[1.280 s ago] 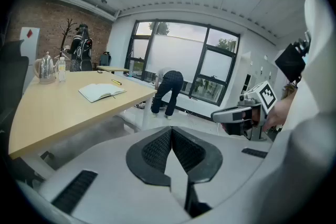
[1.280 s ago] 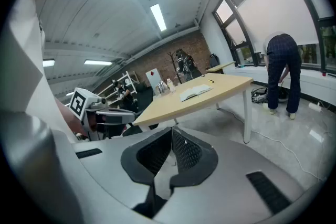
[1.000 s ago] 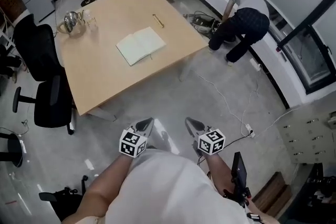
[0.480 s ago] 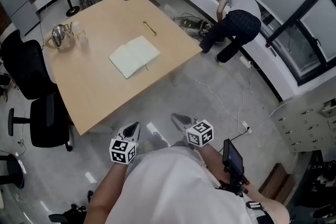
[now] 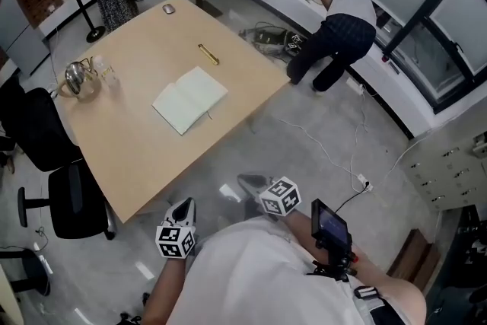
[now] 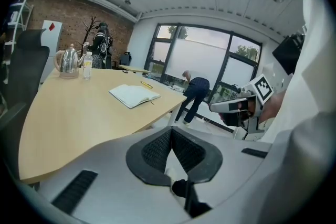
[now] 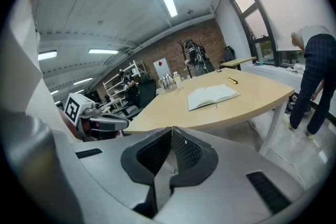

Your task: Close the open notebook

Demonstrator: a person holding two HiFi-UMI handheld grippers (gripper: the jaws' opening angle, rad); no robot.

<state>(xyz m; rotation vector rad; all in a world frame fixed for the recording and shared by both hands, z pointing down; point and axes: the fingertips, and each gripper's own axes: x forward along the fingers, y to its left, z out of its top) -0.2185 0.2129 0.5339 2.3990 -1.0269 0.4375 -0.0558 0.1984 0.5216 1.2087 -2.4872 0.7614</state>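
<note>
**A:** What is lowest in the head view?

**B:** The person's white top. At its upper edge are the two tools: the left gripper (image 5: pixel 184 206) at lower centre-left, and the right gripper (image 5: pixel 245 182) slightly higher, nearer the middle. Both are over the grey floor (image 5: pixel 304 141), short of the table (image 5: pixel 137 156).

**A:** Is either one holding anything?

**B:** No. Each gripper's own view shows its ribbed pads pressed together with nothing between them (both clenched, both empty).

**A:** And the notebook?

**B:** The notebook (image 5: pixel 190 100) lies open, pages up, on the wooden table. It is left of centre in the upper half of the frame, near the table's right-hand edge and well apart from both grippers.

**A:** What is beyond it?

**B:** A gold pen (image 5: pixel 208 54) lies above it, not touching. A kettle (image 5: pixel 76 78) and a small bottle (image 5: pixel 106 74) stand toward the left edge. A black chair (image 5: pixel 65 198) sits by the table's lower-left side. At the upper right a person (image 5: pixel 335 27) bends toward the window ledge.
</note>
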